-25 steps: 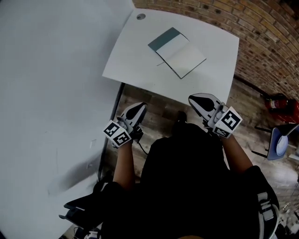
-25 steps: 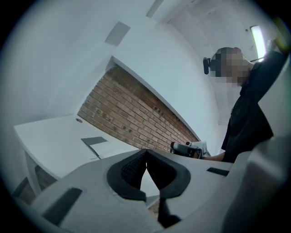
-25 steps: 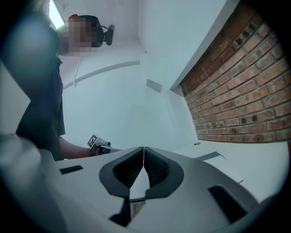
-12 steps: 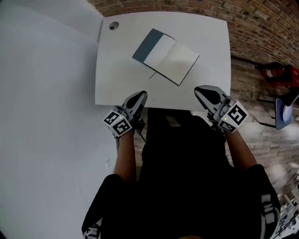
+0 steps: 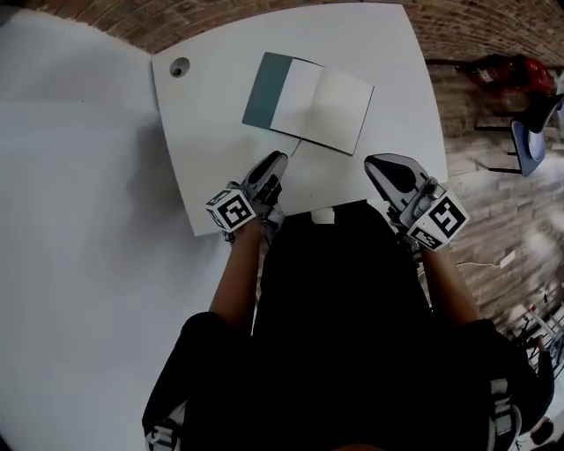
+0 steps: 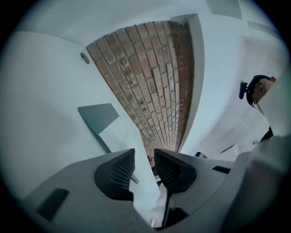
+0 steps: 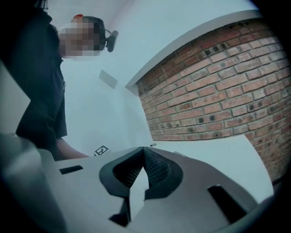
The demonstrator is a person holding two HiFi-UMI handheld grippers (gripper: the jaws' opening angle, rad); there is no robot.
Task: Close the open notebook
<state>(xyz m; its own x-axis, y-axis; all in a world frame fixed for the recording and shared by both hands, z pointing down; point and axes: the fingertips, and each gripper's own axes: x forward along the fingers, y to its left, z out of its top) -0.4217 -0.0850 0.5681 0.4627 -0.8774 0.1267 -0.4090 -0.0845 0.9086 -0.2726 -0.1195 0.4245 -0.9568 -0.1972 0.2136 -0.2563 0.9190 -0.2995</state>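
The open notebook (image 5: 319,107) lies flat on the white table (image 5: 392,53), its grey-teal cover (image 5: 264,88) spread to the left of the white pages. In the left gripper view the cover (image 6: 97,116) shows beyond the jaws. My left gripper (image 5: 273,164) hovers over the table's near edge, just short of the notebook's near left corner. Its jaws (image 6: 144,154) are opening, with a gap and nothing between them. My right gripper (image 5: 381,166) hangs at the near edge to the right of the notebook. There its tips (image 7: 144,151) meet, empty.
A round cable hole (image 5: 180,66) sits in the table's far left corner. A white wall (image 5: 79,264) runs along the left, a brick wall (image 5: 458,22) behind. A red fire extinguisher (image 5: 502,69) and a blue chair (image 5: 529,132) stand at the right.
The person has stepped up to the table, and both grippers have come forward to its near edge. The left gripper has rolled and its jaws have parted.
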